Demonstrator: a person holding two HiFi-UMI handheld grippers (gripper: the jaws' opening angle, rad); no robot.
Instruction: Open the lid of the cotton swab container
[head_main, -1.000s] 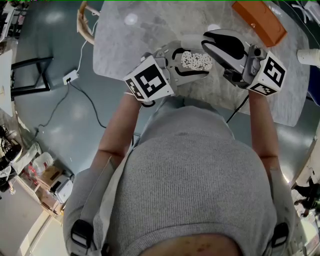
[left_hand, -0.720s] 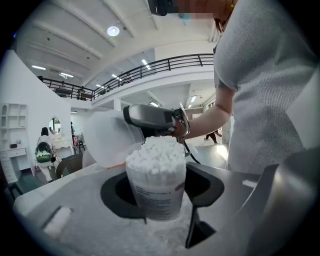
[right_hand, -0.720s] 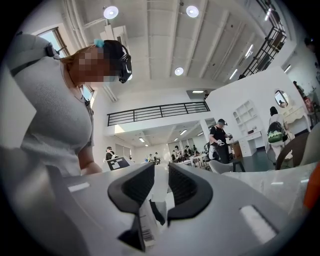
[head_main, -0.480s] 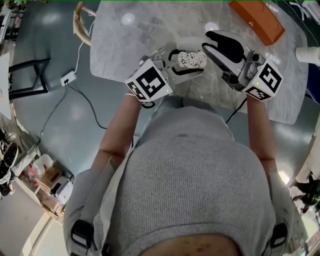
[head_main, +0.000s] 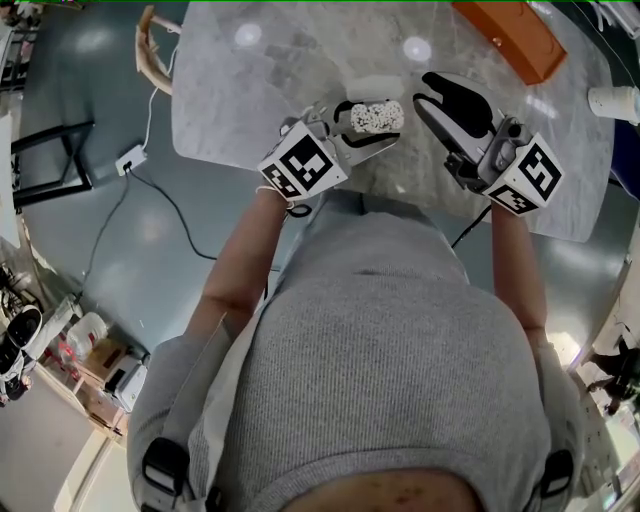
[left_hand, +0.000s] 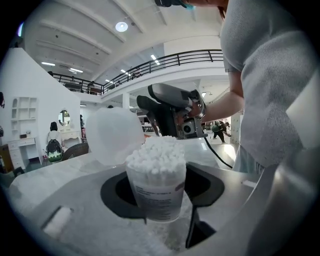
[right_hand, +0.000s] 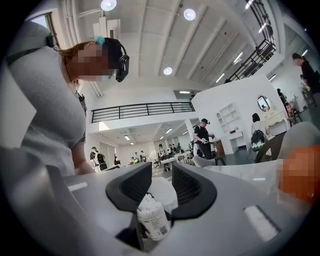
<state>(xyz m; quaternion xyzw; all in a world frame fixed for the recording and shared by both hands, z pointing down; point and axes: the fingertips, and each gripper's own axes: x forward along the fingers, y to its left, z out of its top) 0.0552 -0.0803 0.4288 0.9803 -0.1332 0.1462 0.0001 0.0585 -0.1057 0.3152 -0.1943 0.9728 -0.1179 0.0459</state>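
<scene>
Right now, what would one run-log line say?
left tongs: gripping swab container | lid: open | right tongs: just opened, empty, clear of container

We cannot read the small print on the container (left_hand: 156, 192) in the left gripper (left_hand: 161, 200). From above, that gripper's jaws cover the container's lower part, and the person's torso (head_main: 390, 350) hides the table (head_main: 250, 90) edge behind the gripper. Well beyond it, an orange box (head_main: 505, 35) is cut off at the top edge.

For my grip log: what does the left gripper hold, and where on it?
The left gripper holds the clear plastic cotton swab container by its side walls.
</scene>
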